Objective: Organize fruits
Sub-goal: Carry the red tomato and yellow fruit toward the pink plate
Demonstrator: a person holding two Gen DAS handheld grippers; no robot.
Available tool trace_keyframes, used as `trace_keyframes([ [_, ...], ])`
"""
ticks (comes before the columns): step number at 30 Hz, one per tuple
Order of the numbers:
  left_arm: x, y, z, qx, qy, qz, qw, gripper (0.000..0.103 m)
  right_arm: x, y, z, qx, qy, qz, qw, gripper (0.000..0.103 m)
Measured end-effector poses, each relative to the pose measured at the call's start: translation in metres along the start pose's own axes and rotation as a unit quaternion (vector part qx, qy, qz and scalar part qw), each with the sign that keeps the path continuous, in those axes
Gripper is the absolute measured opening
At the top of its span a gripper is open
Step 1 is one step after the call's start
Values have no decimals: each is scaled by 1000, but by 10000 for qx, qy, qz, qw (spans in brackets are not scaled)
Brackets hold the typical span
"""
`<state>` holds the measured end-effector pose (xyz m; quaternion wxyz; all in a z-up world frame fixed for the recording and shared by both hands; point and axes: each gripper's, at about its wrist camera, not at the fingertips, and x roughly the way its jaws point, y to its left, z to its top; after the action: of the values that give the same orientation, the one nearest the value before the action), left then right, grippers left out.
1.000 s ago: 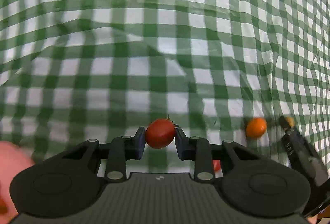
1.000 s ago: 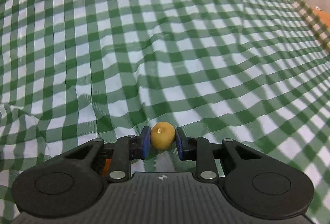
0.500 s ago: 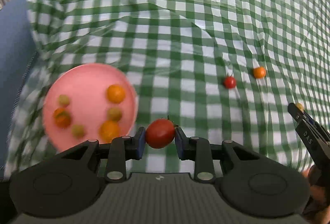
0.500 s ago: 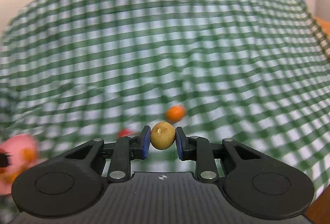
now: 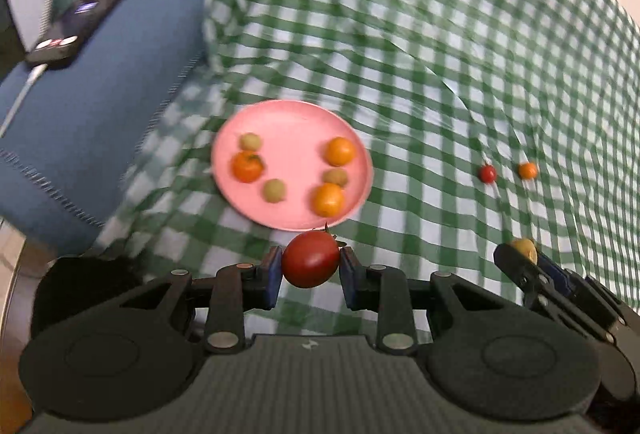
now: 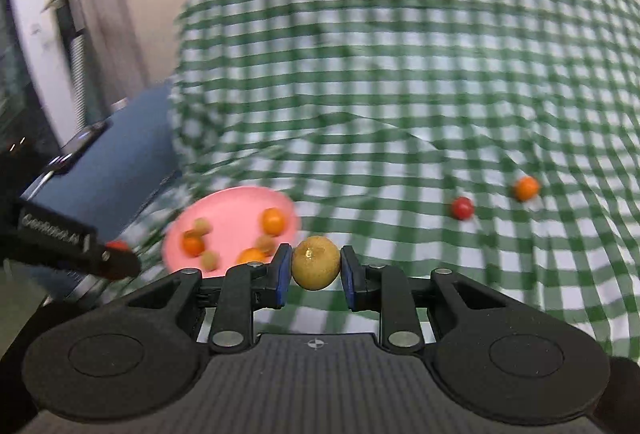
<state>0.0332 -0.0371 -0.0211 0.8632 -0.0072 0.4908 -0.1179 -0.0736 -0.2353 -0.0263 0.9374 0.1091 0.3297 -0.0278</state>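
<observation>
My left gripper is shut on a red tomato, just short of the near rim of a pink plate. The plate carries several small orange and yellow-green fruits. My right gripper is shut on a yellow-brown round fruit; the pink plate lies ahead to its left. In the left wrist view the right gripper shows at lower right with that fruit. Loose on the checked cloth lie a small red tomato and an orange fruit.
A green-and-white checked cloth covers the table, rumpled in folds. A blue cushion sits left of the plate with a phone and its white cable on it. The left gripper's side shows in the right wrist view.
Both grippers have swung left and risen with their fruits still held. The pink plate, cushion and phone have come into view; the plate now sits centred ahead of the left gripper.
</observation>
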Motion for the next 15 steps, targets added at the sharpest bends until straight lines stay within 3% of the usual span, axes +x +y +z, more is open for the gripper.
trace_keyframes([
  [5, -10, 25, -11, -232, 6, -40, 9997, 34, -12, 29, -2, -479, -105, 45, 9988, 27],
  [15, -19, 42, -14, -432, -157, -128, 9989, 34, -16, 36, -1, -630, -75, -65, 9980, 27],
])
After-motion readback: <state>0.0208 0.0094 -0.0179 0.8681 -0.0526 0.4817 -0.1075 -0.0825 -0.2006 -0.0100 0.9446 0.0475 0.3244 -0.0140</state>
